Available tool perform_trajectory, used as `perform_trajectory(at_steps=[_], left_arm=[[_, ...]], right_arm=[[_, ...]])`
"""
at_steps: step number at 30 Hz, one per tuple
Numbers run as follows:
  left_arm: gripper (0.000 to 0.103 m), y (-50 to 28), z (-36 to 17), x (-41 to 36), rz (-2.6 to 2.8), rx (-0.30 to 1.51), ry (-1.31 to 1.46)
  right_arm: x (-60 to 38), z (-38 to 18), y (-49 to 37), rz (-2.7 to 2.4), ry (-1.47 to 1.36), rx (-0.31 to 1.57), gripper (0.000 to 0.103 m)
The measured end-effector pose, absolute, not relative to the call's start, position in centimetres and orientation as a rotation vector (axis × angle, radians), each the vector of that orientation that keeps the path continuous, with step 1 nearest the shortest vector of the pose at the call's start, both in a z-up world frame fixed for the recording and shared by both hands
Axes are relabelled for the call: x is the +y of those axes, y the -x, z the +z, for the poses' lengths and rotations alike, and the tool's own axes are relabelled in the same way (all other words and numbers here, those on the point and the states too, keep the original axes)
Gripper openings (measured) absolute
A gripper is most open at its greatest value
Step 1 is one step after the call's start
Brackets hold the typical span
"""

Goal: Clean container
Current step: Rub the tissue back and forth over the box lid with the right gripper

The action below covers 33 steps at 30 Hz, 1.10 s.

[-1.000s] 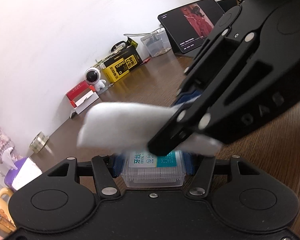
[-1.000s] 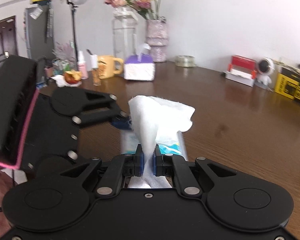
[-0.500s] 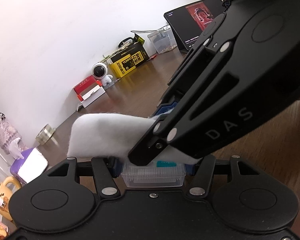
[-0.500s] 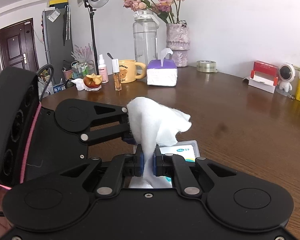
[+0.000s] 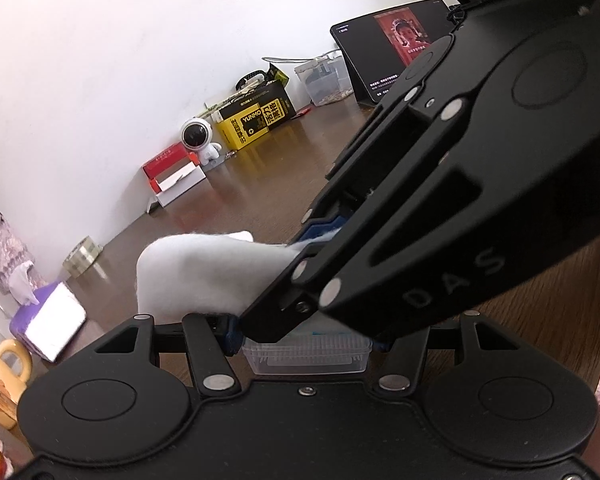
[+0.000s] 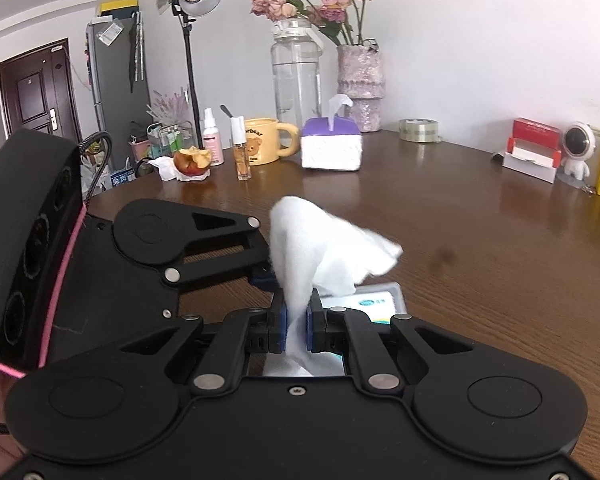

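We saw the small clear plastic container (image 5: 307, 356) clamped between the fingers of the left gripper (image 5: 306, 340), held just above the wooden tabletop (image 6: 480, 240). Its labelled lid (image 6: 374, 304) showed under the right gripper (image 6: 296, 322), which was pinching a white wipe (image 6: 320, 248) that stood up in 1 loose fold over the box. We judged the wiping under way. The wipe could slide out of its narrow pinch if dragged hard across the lid, and downward pressure could tilt the container in the left gripper, since only its 2 ends were held.
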<state>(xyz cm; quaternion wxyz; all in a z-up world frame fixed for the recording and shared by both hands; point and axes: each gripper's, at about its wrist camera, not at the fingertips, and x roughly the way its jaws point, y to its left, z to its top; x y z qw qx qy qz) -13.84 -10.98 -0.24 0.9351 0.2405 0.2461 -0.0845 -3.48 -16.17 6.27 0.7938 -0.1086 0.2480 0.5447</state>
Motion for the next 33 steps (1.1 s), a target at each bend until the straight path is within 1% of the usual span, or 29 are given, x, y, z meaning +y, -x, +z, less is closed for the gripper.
perform_trajectory(at_steps=[12, 26, 33], left_arm=[[0.058, 13.6, -0.7, -11.1, -0.186, 0.487, -0.523], [0.058, 12.8, -0.6, -10.7, -0.188, 0.486, -0.530], [0.057, 12.2, -0.6, -10.3, -0.191, 0.487, -0.526]], right_arm=[[-17.6, 5.9, 3.8, 1.135, 0.290, 0.558, 0.009], [-17.6, 5.8, -0.5, 1.009, 0.187, 0.537, 0.009], [-19.3, 5.1, -0.7, 0.987, 0.154, 0.567, 0.009]])
